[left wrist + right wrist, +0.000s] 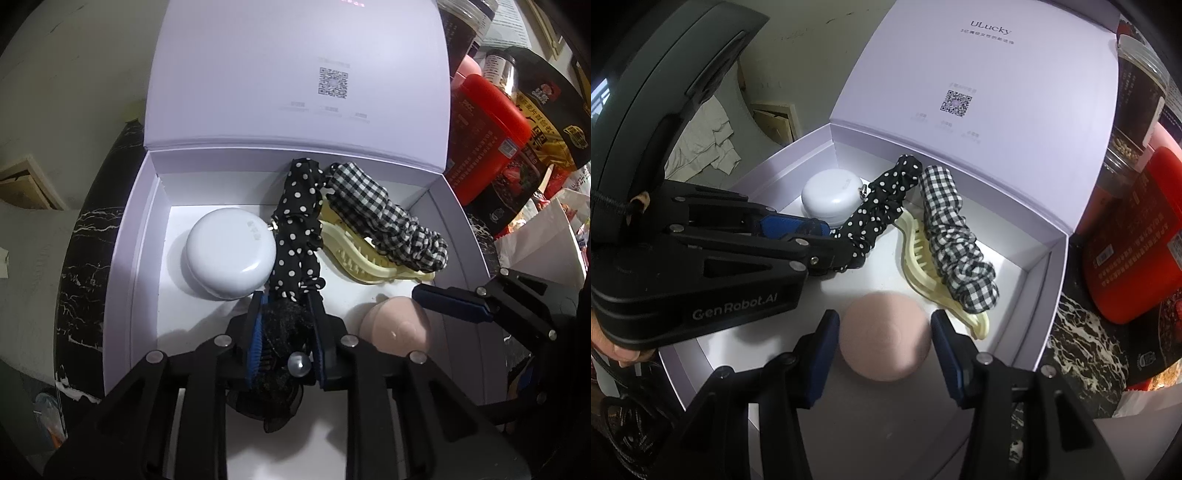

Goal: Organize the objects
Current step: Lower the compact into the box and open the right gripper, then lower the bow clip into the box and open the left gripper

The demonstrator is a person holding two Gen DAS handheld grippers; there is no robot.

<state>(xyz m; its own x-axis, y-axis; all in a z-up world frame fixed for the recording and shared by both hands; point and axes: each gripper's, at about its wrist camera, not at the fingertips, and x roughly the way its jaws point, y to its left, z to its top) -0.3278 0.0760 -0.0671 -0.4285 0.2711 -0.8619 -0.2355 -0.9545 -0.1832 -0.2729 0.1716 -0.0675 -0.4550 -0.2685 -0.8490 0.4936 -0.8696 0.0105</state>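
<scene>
Black lace hair accessory (pixel 280 332) with a pearl bead (pixel 299 363) pinched between the blue pads of the left gripper (pixel 284 306), low inside the open white box (pixel 122 258), near its front wall. Polka-dot scrunchie (pixel 299 221) running from the left gripper's tips toward the back wall, touching the lace piece at its near end. White round case (pixel 231 253) just beside the scrunchie, on the left in the left wrist view. Cream claw clip (pixel 354 258) on the other side, partly covered by a black-and-white checked scrunchie (pixel 384 214) lying across it. Pink round puff (pixel 884 336) on the box floor near the front, sitting between the spread fingers of the right gripper (pixel 884 325); contact between pads and puff cannot be told. Left gripper nearly pressed together on the lace; no earlier view to compare. Box lid (pixel 295 74) upright behind, printed with 1 QR code (pixel 333 82). Outside the box, a dark marbled surface (pixel 1078 332), a red container (pixel 484 147), jars and packets at the right, crumpled cloth (pixel 705 147) at the left in the right wrist view.
</scene>
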